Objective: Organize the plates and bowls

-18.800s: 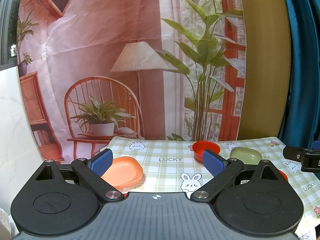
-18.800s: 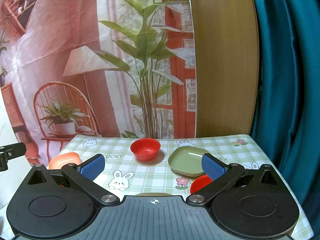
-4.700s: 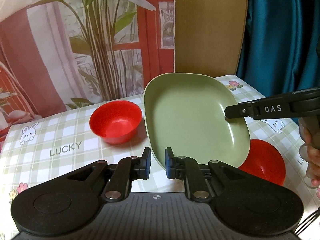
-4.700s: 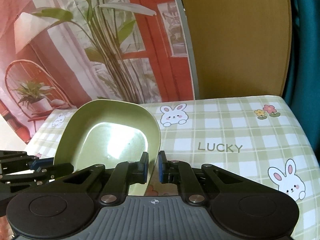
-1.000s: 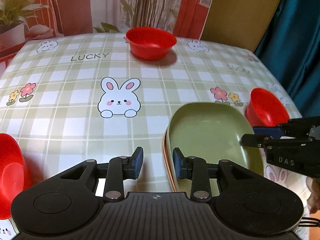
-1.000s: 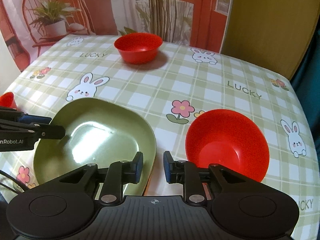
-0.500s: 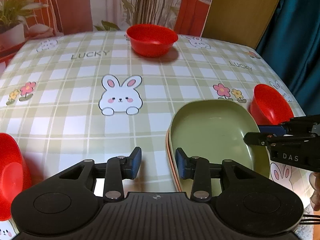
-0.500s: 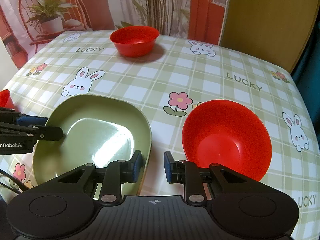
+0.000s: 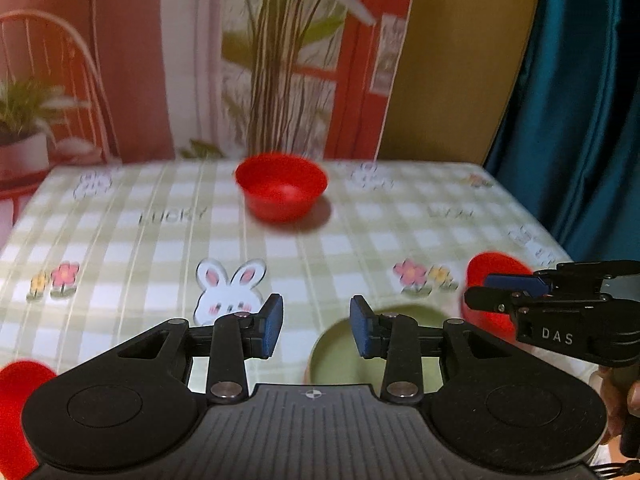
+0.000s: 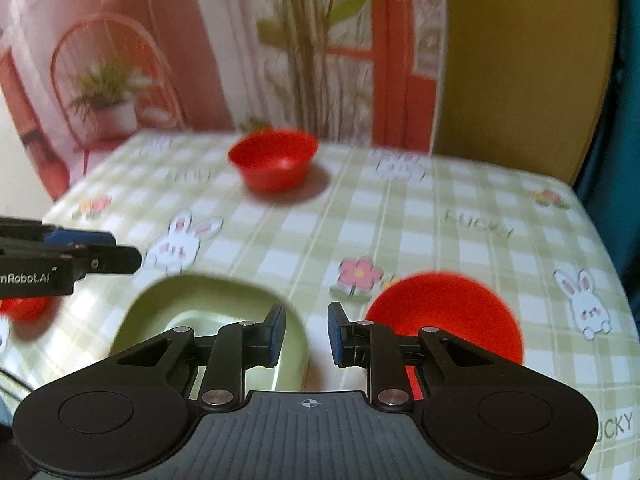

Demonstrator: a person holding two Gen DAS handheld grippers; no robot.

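The green plate [image 10: 216, 308] is no longer held: a few seconds earlier it was carried tilted above the desk [image 10: 400, 216] between both tools, and now it is seen lying flat at the near edge, with an orange rim glimpsed beneath it half a second ago, so it is judged to be stacked on the orange plate. The left tool [image 9: 316, 326] has just been opened further and is lifted clear, nothing between its pads. The right tool [image 10: 306, 334] is parted only slightly, also empty, and raised away from the plate's rim. The plates are thus taken as sorted; the bowls are left.

Three red bowls are spread apart: one at the far middle [image 10: 272, 160], one just right of the plate [image 10: 444, 316], one at the near left corner [image 9: 20, 396]. All are plain, glossy and shallow, probably light plastic. Both views are blurred by motion.
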